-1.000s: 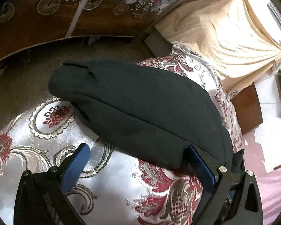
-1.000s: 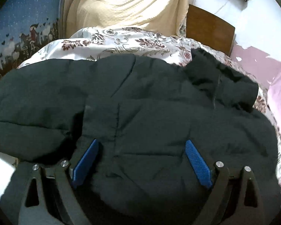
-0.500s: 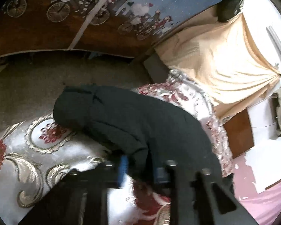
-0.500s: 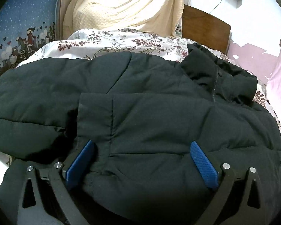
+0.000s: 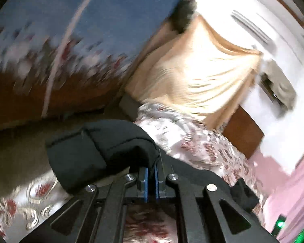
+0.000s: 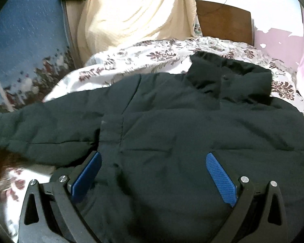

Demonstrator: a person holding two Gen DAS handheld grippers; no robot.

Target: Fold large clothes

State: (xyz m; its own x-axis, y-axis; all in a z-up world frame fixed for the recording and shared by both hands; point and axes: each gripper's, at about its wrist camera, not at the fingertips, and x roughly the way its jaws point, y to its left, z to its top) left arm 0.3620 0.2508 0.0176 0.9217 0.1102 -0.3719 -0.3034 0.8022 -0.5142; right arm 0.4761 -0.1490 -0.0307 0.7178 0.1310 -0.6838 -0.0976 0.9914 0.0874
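Observation:
A dark padded jacket [image 6: 182, 133] lies spread on a bed with a white and red floral cover [image 6: 143, 58], collar [image 6: 231, 75] at the far right. Its left sleeve [image 6: 40, 129] stretches out to the left. My right gripper [image 6: 152, 162] is open, hovering just above the jacket's body, with blue pads [image 6: 221, 178] wide apart. In the left wrist view my left gripper [image 5: 151, 170] is shut on the sleeve [image 5: 99, 149] and holds it lifted off the bed, the cuff end bulging ahead of the fingers. This view is motion-blurred.
A cream blanket [image 6: 135, 14] hangs over the headboard behind the bed. A wooden board [image 6: 223, 20] stands at the far right by a white and pink wall [image 6: 273, 30]. A blue patterned wall hanging [image 6: 24, 32] lies to the left. The floral cover [image 5: 202, 147] shows beyond the sleeve.
My left gripper closed on the jacket sleeve and lifted it up off the bed. My right gripper rose slightly and stayed open over the jacket body.

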